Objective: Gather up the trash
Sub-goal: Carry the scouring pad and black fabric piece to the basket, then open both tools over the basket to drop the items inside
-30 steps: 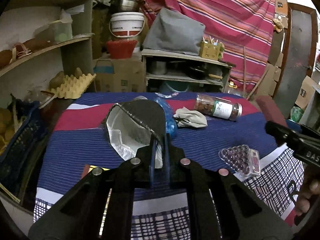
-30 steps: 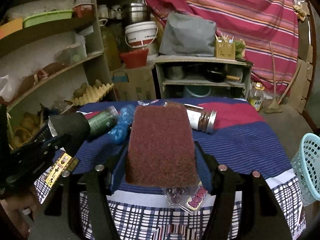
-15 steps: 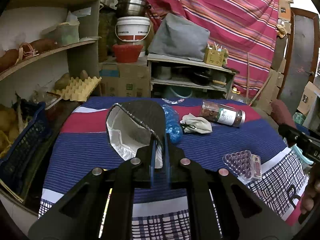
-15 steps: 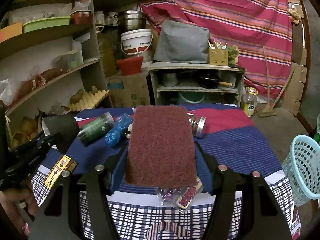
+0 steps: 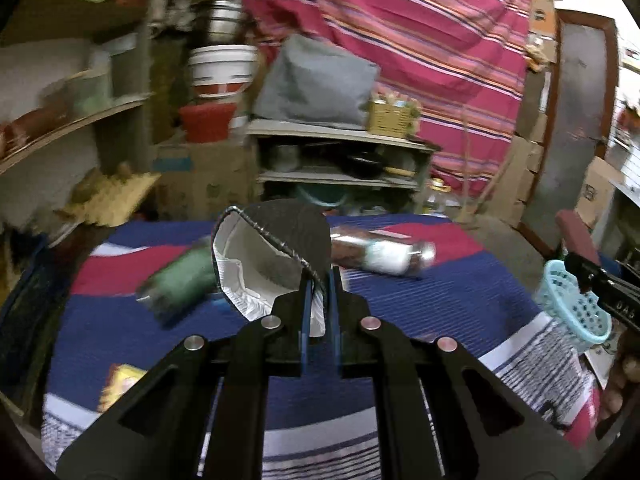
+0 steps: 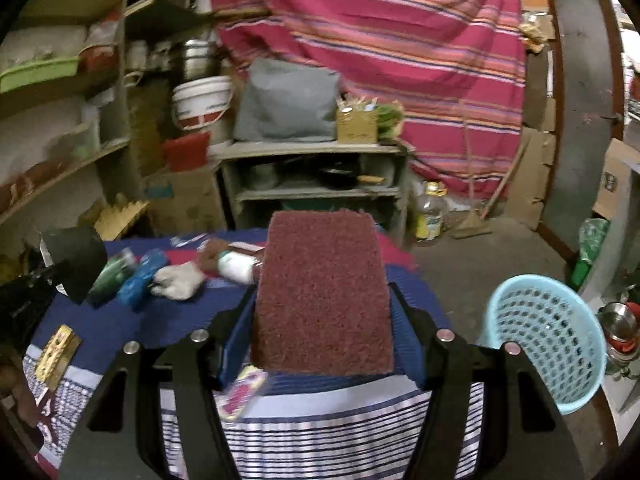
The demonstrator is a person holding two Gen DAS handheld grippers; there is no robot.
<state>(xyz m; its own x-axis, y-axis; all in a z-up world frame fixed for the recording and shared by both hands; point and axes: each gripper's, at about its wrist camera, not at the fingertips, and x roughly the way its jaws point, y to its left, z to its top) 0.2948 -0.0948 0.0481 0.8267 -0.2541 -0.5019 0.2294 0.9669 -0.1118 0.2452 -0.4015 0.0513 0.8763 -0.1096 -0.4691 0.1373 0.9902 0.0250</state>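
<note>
My left gripper (image 5: pixel 319 280) is shut on a crushed black paper cup with a white inside (image 5: pixel 276 248), held above the striped tablecloth (image 5: pixel 440 292). Between the blue pads of my right gripper (image 6: pixel 322 296) sits a maroon scouring pad (image 6: pixel 322 264), gripped at both sides. A light blue plastic basket (image 6: pixel 548 340) stands on the floor at the table's right, just right of that gripper. The basket (image 5: pixel 572 308) also shows at the right edge of the left wrist view, behind the right gripper's finger. This view is blurred.
On the cloth lie a green jar (image 5: pixel 180 284), a glass jar with a white label (image 5: pixel 380 256), a blue crushed bottle (image 6: pixel 138 280), a white cloth (image 6: pixel 176 280), a yellow packet (image 6: pixel 56 352) and a pink blister pack (image 6: pixel 240 392). Shelves stand left and behind.
Both grippers have swung to the right with their loads still gripped. The blue basket has come well into the right wrist view and now shows in the left one too.
</note>
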